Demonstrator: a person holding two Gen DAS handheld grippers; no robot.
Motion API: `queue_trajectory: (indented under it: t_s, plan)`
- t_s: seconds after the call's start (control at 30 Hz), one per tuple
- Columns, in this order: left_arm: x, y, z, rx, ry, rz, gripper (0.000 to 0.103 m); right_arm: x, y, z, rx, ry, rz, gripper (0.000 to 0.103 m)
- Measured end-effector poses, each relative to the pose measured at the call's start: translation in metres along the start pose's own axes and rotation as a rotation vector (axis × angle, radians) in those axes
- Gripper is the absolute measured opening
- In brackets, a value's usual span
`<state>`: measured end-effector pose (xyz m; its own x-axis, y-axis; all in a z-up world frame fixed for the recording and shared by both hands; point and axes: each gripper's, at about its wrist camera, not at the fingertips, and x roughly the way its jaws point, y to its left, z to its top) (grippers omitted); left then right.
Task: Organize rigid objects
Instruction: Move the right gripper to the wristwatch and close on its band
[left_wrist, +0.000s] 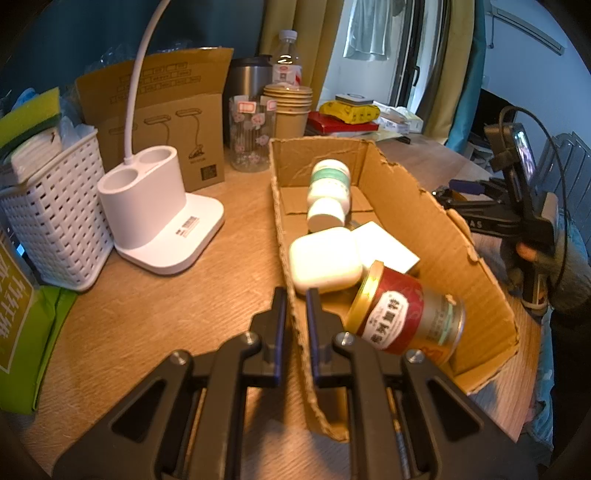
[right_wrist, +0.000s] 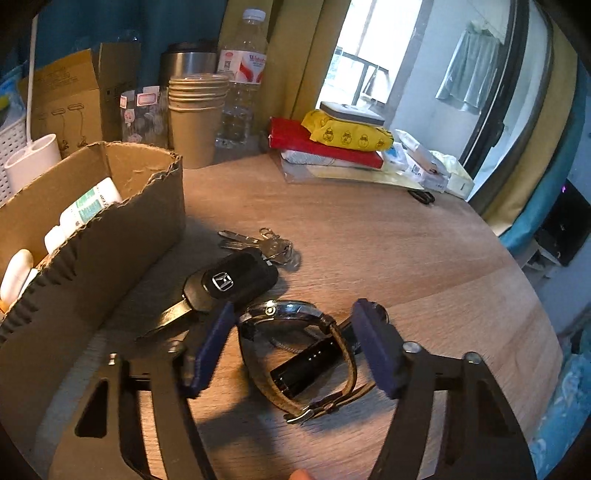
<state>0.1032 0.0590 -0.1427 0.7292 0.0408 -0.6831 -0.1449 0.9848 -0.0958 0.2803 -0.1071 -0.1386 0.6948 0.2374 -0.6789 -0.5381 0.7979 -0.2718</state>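
I see a round-edged wooden table (right_wrist: 369, 240) carrying everything. On it, left view: white lattice basket (left_wrist: 55, 225), white lamp base (left_wrist: 162, 221), printed carton (left_wrist: 166, 122), floral glass (left_wrist: 251, 136), stacked paper cups (left_wrist: 290, 110), torn cardboard box (left_wrist: 424, 221). Right view: car key with key ring (right_wrist: 236, 280) just beside the box, wristwatch (right_wrist: 299, 350) near it, red book under a yellow pack (right_wrist: 347, 134) at the far edge.
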Motion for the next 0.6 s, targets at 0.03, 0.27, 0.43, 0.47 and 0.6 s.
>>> queue_trajectory:
  t_s: [0.03,0.27,0.43,0.47,0.6]
  plan:
    - [0.0,0.0,0.0,0.0,0.0,0.0,0.011,0.0,0.0,0.0,0.0,0.002,0.0,0.068]
    - [0.0,-0.001,0.0,0.0,0.0,-0.001,0.011,0.001,0.005,0.001,-0.028,0.009,-0.017,0.061]
    - [0.0,0.0,0.0,-0.001,0.0,-0.001,0.011,0.001,0.01,0.0,-0.058,0.006,-0.021,0.061]
    - [0.0,0.0,0.0,-0.001,0.0,-0.001,0.011,0.001,0.011,0.0,-0.066,0.007,-0.028,0.061]
    - [0.0,-0.001,0.0,-0.002,0.0,-0.001,0.011,0.0,0.011,0.0,-0.064,0.004,-0.025,0.06]
